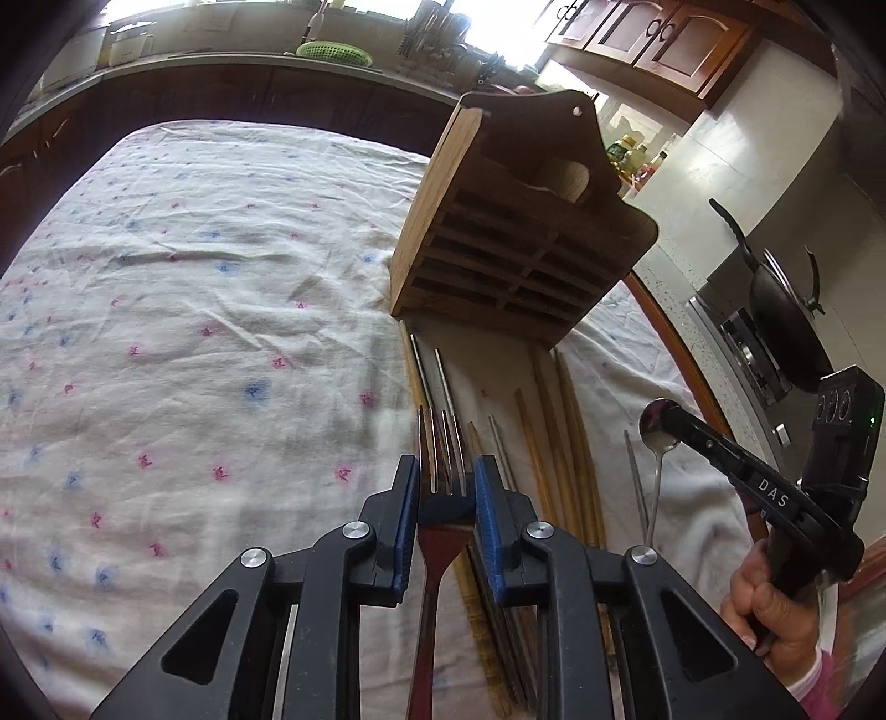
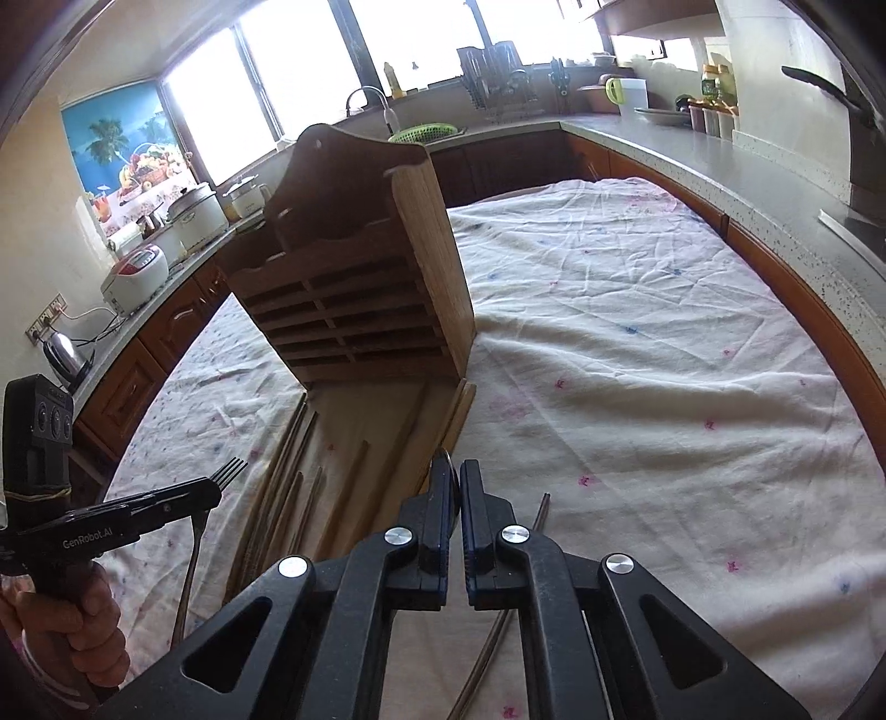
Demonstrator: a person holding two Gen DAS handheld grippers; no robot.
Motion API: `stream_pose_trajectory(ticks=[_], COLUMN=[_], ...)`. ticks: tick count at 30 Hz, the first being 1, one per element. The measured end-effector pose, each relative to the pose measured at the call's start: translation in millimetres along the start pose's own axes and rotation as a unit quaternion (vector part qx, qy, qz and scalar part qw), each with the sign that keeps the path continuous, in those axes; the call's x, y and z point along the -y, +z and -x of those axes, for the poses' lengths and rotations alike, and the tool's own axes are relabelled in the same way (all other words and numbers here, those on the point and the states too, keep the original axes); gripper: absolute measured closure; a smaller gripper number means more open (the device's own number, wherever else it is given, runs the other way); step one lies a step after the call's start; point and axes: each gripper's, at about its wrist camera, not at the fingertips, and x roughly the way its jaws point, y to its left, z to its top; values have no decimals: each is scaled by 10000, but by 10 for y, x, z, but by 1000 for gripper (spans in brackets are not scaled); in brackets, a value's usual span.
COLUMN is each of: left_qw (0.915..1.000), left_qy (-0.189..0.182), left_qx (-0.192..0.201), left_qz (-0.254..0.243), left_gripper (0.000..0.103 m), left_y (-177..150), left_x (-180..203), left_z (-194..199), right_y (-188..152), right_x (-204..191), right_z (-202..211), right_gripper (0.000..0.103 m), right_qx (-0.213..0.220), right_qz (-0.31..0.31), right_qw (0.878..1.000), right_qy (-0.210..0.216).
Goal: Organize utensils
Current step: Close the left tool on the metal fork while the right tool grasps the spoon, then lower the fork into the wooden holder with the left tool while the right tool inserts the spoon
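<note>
Nearest in the left wrist view, the left gripper [image 1: 446, 487] has its blue-padded jaws closed on the neck of one fork [image 1: 440, 443], four tines pointing up the frame, its reddish handle running down between the arms; in the right wrist view the same gripper [image 2: 221, 487] shows at lower left, the tines jutting past it, held by a hand [image 2: 66, 615]; the right gripper [image 2: 458, 487] at lower centre has its jaws pressed nearly together on one spoon [image 1: 659, 426], whose bowl peeps at the tips while its handle trails below; from the left wrist view that gripper [image 1: 673, 418] enters from the lower right, gripped by a hand [image 1: 775, 609] in a pink sleeve [image 1: 814, 681], pinching the bowl; both utensils hang just above the surface; beyond the jaws lies a row of chopsticks [image 1: 554, 443], wooden and metal, side by side, too overlapped to count surely; one more thin metal piece [image 1: 637, 476] lies beside the spoon handle; farther up stands one wooden utensil rack [image 1: 515, 243], slatted front, arched back with a hanging hole; it rests on the surface, covered by a wrinkled white cloth [image 1: 194, 304] dotted with small pink and blue flowers; farthest, a kitchen counter [image 2: 720, 160] wraps the room, with one green basket [image 1: 332, 51], a rice cooker [image 2: 138, 271], a kettle [image 2: 63, 351], a black wok [image 1: 775, 299] and bright windows [image 2: 421, 39]
</note>
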Motion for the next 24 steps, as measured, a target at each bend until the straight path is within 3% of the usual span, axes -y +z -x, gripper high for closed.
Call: stream_pose_trajectory(ticks=[4,5,15,24], left_qw=[9995,9993,9948,9911], left_qy=[-116,-157,-356,-498], left_qx=[276,333,947,1220], left_qz=[36,60,151,187], left_gripper=[88,100,102,103], left_y=[-56,-75,-259,-141], left_x=[25,23,1,7], left_z=[321,408,1140,1338], right_y=[20,21,125,335], right_x=[-79,-102,-266,-375], right_z=[241,307,834,1014], right_gripper=[99,99,100,100], right_qx=[222,284,886,1298], right_qz=[35,48,144,376], right_qw=[9997,9996,9957,9908], right_qy=[59,72,215,2])
